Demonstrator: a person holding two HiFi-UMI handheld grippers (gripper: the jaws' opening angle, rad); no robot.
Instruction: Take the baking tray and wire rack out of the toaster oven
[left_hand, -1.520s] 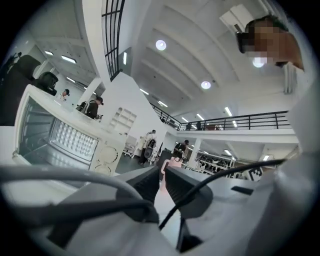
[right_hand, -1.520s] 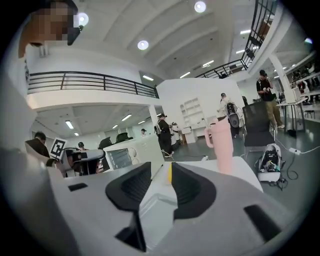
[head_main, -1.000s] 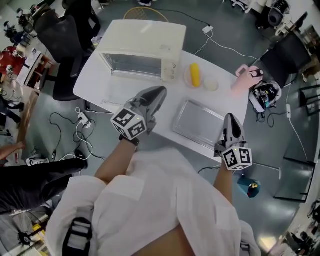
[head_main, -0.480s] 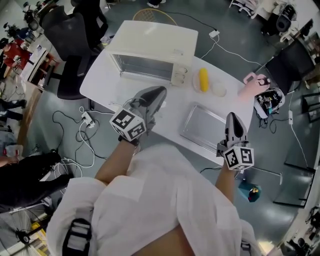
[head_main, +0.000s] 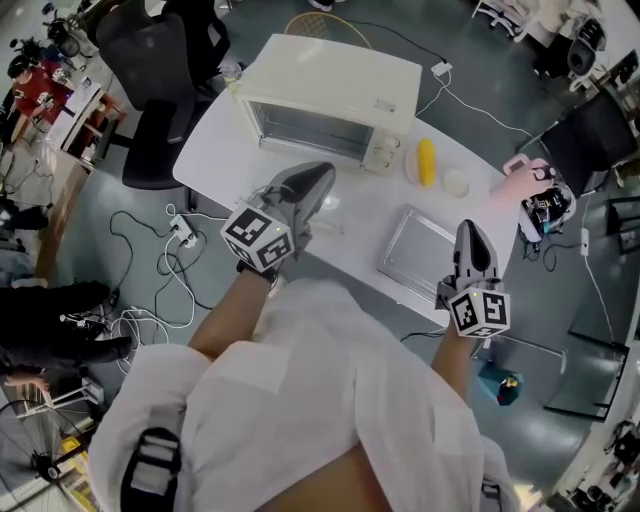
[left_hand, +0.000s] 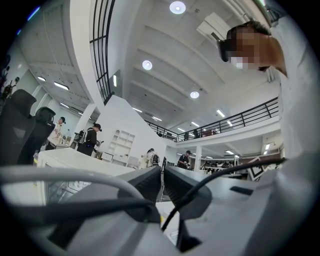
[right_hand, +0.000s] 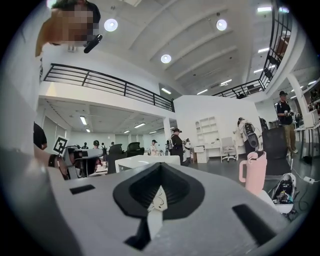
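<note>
White desk (head_main: 225, 150), cream box-shaped toaster oven (head_main: 335, 90) at its 12 o'clock edge, rectangular silver metal baking tray (head_main: 418, 255) flat on desk at 5 o'clock of oven, left tool (head_main: 322, 175) clenched, empty, at 9 o'clock of tray, right tool (head_main: 470, 230) clenched, empty, at tray's 3 o'clock edge

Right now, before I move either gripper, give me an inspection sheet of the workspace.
Surface: white table.
Job's things: toaster oven at far edge; baking tray out on table; wire rack not made out.
Clutter: yellow item, small dish, pink mug.
Grippers: left gripper and right gripper, jaws together, nothing held.
Cables: white lead behind oven; power strip on floor.
Surroundings: office chairs, grey floor.
</note>
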